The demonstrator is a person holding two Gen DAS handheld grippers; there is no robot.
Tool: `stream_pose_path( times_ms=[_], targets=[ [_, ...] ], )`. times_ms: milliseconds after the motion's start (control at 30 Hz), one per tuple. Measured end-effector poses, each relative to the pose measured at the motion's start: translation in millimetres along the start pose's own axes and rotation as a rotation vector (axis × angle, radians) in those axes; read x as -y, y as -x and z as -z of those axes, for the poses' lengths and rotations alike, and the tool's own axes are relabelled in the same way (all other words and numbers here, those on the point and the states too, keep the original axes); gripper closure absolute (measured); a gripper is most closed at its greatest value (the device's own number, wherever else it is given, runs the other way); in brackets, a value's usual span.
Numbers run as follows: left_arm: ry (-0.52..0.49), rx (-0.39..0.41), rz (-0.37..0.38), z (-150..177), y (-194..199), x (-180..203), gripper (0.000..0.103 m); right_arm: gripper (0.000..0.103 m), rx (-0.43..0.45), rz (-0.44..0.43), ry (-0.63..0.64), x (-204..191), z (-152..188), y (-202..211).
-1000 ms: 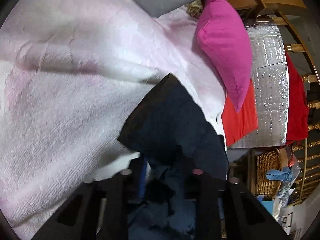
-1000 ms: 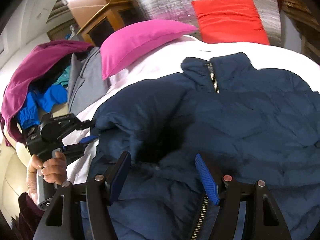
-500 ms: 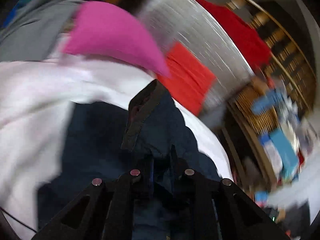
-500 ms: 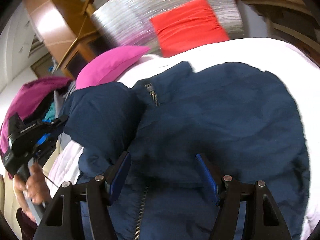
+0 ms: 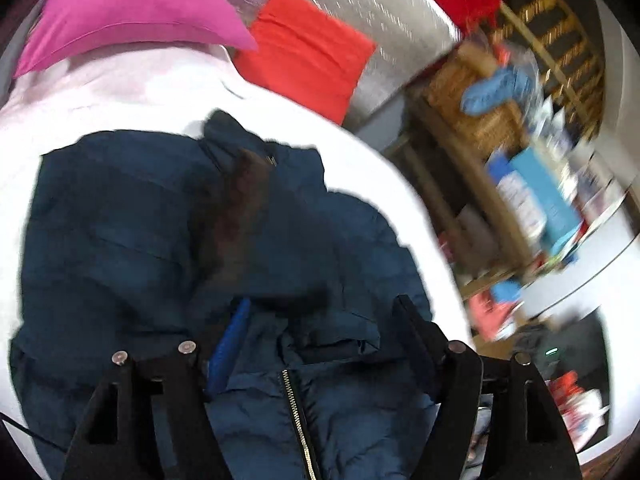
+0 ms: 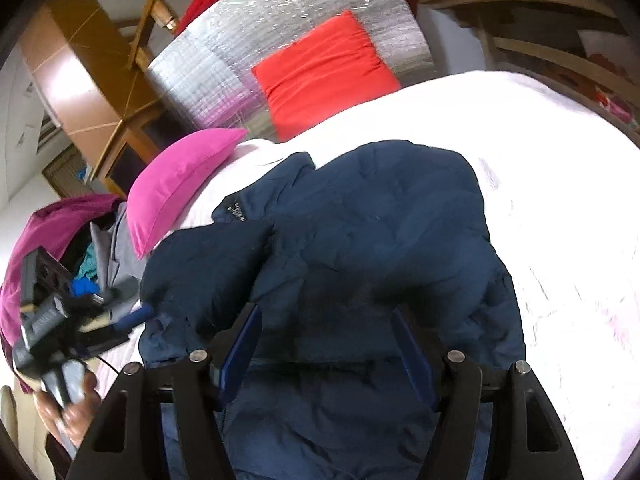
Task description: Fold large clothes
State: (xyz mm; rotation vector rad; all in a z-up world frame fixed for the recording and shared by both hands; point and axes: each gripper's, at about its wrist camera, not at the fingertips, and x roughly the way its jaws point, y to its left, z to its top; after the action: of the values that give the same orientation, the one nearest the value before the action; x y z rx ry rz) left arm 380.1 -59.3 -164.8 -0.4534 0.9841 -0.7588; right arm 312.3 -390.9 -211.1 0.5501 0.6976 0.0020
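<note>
Both claws are hanging wide open over the navy puffer jacket (image 6: pixel 360 248), and neither is gripping anything. I am holding the left claw (image 5: pixel 320 328) above the lower front, its fingers spread on either side of the zipper (image 5: pixel 298 420); the right claw (image 6: pixel 326 340) is spread just as wide over the jacket's middle. The jacket is lying on the bed (image 6: pixel 560 200), collar (image 5: pixel 236 136) towards the pink pillow (image 6: pixel 180 184) and red cushion (image 6: pixel 324 72), well short of both. One side, apparently a sleeve or front panel, is already lying over the body near the collar, so I am judging the first fold as done. Remaining, I am guessing: bringing the other side across, then doubling the hem up towards the collar. The fabric is still sitting puffy and rumpled, so I am expecting some flattening too.
</note>
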Motion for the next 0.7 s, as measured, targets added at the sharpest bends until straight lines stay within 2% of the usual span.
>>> stream_pose_path(
  times_ms=[67,167,200,267,333,400,500,533,633,700],
  targets=[
    [0.067,0.076,-0.013,-9,26,-21,0.024,0.031,-0.006,-0.006,0.057,-12,-3,-1],
    [0.185,0.143,-0.146,-17,52,-59,0.024,0.026,-0.011,-0.018,0.172,-44,-5,-3],
    [0.255,0.137,-0.225,-16,55,-78,0.024,0.025,-0.016,-0.023,0.22,-59,-6,-6],
    [0.35,0.107,-0.32,-13,54,-102,0.024,0.023,-0.025,-0.023,0.294,-82,-7,-12],
    [0.445,0.048,-0.394,-8,48,-125,0.024,0.019,-0.053,-0.013,0.388,-112,-5,-25],
    [0.513,-0.001,-0.434,-2,41,-140,0.025,0.019,-0.088,0.003,0.461,-134,-2,-38],
    [0.483,-0.024,-0.499,-2,32,-139,0.025,0.019,-0.122,0.055,0.591,-167,10,-62],
    [0.464,-0.029,-0.505,-3,30,-134,0.025,0.016,-0.139,0.08,0.636,-176,15,-71],
    [0.425,-0.04,-0.514,-7,21,-123,0.025,0.015,-0.122,0.246,0.759,-194,29,-96],
    [0.398,-0.045,-0.545,-6,16,-117,0.025,0.015,-0.09,0.304,0.749,-192,26,-102]
  ],
)
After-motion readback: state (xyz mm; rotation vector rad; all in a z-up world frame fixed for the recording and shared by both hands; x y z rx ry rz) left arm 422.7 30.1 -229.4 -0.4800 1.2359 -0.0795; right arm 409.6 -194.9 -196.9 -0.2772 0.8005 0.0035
